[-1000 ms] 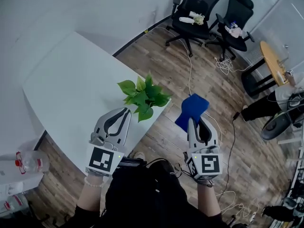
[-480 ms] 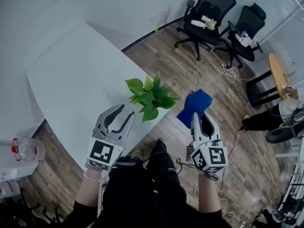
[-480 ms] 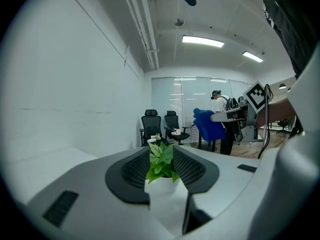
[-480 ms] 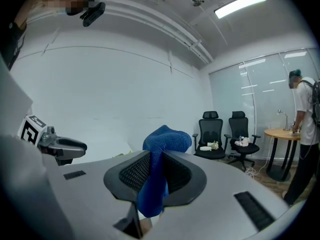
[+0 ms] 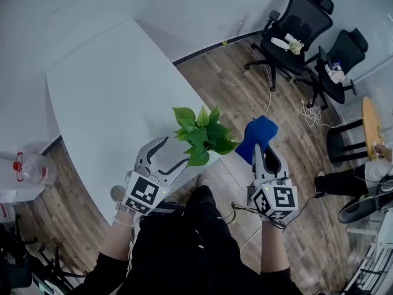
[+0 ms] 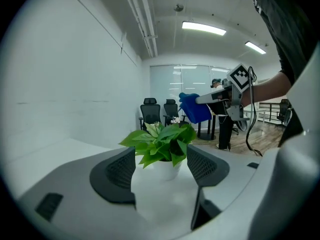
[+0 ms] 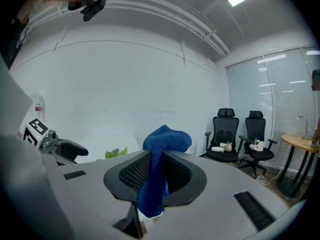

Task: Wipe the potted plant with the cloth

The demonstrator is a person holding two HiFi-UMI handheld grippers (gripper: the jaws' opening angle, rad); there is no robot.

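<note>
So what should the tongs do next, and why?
Probably slide the left tongs forward around the white pot to steady it. They are opening, empty, with the pot lined up just ahead, and the right tongs already grip the cloth beside the leaves.

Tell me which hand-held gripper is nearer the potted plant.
Left. The left hand-held gripper, jaws opening, frames the potted plant just ahead; the right hand-held gripper holds the cloth beyond it.
</note>
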